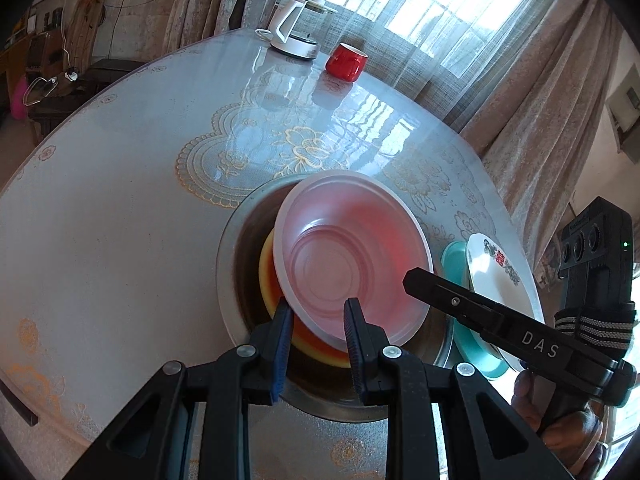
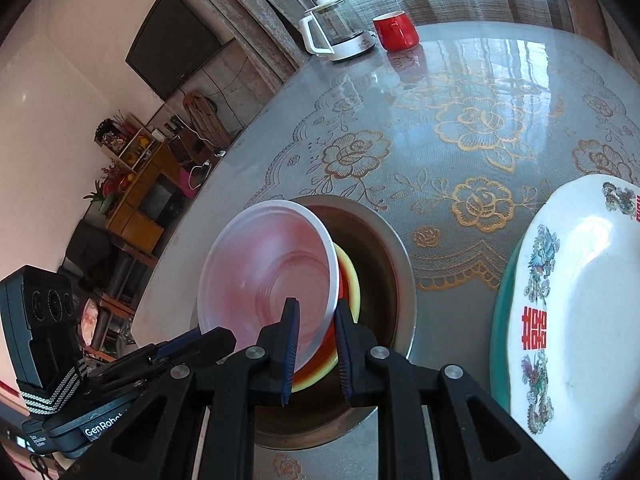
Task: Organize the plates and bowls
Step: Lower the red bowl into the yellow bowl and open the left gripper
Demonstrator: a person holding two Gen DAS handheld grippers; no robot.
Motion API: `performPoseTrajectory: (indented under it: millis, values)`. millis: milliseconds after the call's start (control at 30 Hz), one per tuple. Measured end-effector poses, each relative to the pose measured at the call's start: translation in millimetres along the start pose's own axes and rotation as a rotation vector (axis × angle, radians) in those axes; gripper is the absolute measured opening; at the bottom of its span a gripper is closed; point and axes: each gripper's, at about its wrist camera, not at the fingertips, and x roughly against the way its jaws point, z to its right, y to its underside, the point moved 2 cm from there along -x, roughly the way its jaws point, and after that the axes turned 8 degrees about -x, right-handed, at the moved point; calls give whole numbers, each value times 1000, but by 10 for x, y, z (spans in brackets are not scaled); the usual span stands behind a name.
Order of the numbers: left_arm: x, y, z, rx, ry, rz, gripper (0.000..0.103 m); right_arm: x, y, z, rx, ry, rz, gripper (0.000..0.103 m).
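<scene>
A translucent white plastic bowl (image 1: pixel 352 256) (image 2: pixel 268 276) is tilted over a steel basin (image 1: pixel 236 264) (image 2: pixel 384 256), which holds a yellow and red bowl (image 1: pixel 268 276) (image 2: pixel 352 276). My left gripper (image 1: pixel 318 320) straddles the plastic bowl's near rim, jaws partly apart; whether they pinch it I cannot tell. My right gripper (image 2: pixel 316 324) straddles the same bowl's rim on the other side, likewise. A white plate with red characters (image 1: pixel 496 272) (image 2: pixel 580 300) lies on a teal plate (image 1: pixel 456 256) (image 2: pixel 500 320) to the right.
A red cup (image 1: pixel 346 62) (image 2: pixel 396 32) and a white kettle (image 1: pixel 296 28) (image 2: pixel 336 32) stand at the far edge of the round table (image 1: pixel 120 180) (image 2: pixel 460 120). Curtains and a window are behind.
</scene>
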Motion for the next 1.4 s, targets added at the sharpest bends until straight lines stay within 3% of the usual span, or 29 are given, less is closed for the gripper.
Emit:
performPoseTrajectory:
  millis: [267,567,867,1400]
  values:
    - [24,2,-1,-8,-12,10,28,104,18,-97,57,12,29,19]
    - [33,53,-31,-14,-25,12,30,103,54,-10,29,38,29,20]
    - [27,86,75,-106,-139,60,30,136,84,-169,99,40,63,20]
    - [-45,112,159,-137,-147,51,32,141,88,-87,89,71,81,26]
